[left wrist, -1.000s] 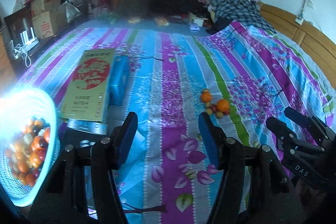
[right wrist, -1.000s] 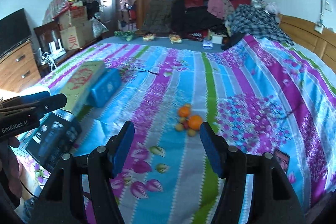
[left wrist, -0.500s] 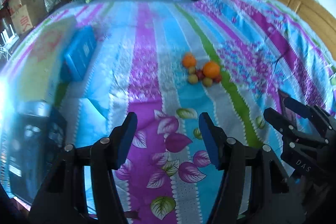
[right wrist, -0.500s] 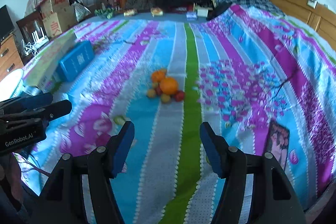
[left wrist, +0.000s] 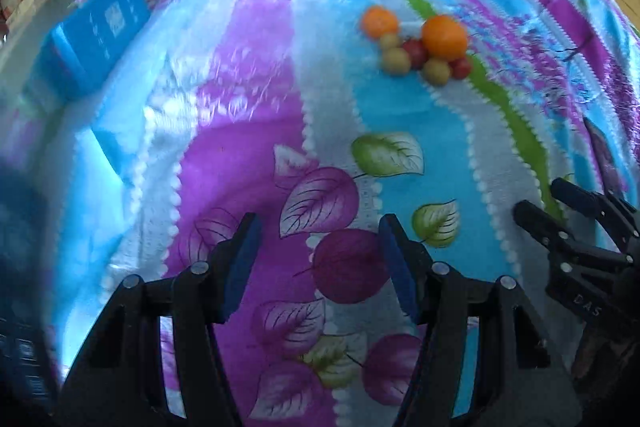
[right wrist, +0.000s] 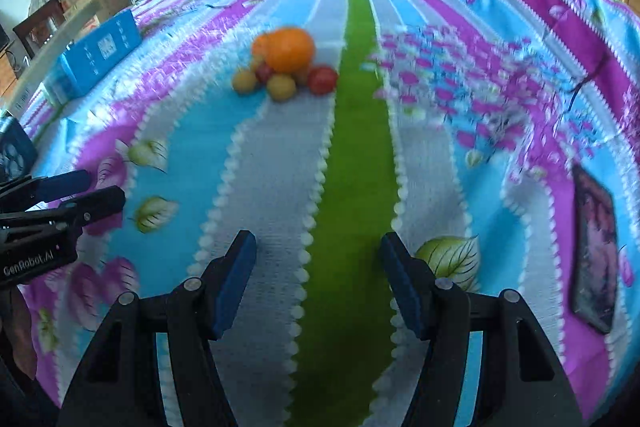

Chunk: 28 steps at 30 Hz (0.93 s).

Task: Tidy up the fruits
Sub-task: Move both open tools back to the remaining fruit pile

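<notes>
A small heap of fruit lies on the striped bedspread: a large orange, a smaller orange, several yellowish plums and red ones. My left gripper hovers low over the purple leaf print, well short of the heap and to its left, jaws opening with nothing between them. My right gripper hangs over the green stripe, the heap ahead and slightly left, jaws opening and empty. Each gripper shows at the edge of the other's view.
A blue box lies at the left of the bed, with a dark box nearer. A dark phone-like slab rests on the spread at right. Clothes, cartons and a wooden headboard ring the far side.
Both grippers have come down and forward toward the bed, tilting more downward; the fruit heap looks larger and nearer. The white basket of fruit and the yellow box have left the left wrist view.
</notes>
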Available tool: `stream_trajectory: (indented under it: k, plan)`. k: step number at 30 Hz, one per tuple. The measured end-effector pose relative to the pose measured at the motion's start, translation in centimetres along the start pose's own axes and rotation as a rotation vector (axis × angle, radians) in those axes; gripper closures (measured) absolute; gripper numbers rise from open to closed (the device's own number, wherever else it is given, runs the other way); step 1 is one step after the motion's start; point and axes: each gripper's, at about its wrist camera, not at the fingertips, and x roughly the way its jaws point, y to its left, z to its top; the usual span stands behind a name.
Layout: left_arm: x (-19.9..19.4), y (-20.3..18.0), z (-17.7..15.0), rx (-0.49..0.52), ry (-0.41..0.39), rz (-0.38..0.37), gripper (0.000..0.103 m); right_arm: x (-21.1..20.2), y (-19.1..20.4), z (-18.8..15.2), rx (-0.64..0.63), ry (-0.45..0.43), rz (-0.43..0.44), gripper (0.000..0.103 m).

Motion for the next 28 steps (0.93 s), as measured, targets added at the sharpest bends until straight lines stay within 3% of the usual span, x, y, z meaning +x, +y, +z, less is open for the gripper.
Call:
stream_trajectory:
  k: [1,4,5,10,28]
  plan:
    - [-0.1,-0.2,-0.2,0.007,-0.027,0.007,0.034,0.0,0.0,-0.1,-0.003,-0.015,-0.005,0.019]
    - [0.1,-0.9,-0.6,0.021,-0.048,0.010,0.016,0.5,-0.1,-0.3,0.000,-0.030,-0.015,0.010]
    - [0.4,-1.2,-0.6,0.031,-0.044,-0.008,0.000,0.6,-0.2,-0.4,0.003,-0.032,-0.014,0.006]
    - [1.0,-1.7,-0.8,0.050,-0.054,0.003,0.000,1.2,-0.3,-0.3,0.002,-0.016,-0.007,0.001]
    - [1.0,-1.4,-0.9,0.041,-0.075,-0.008,0.000,1.3,-0.3,-0.3,0.001,-0.021,-0.005,0.000]
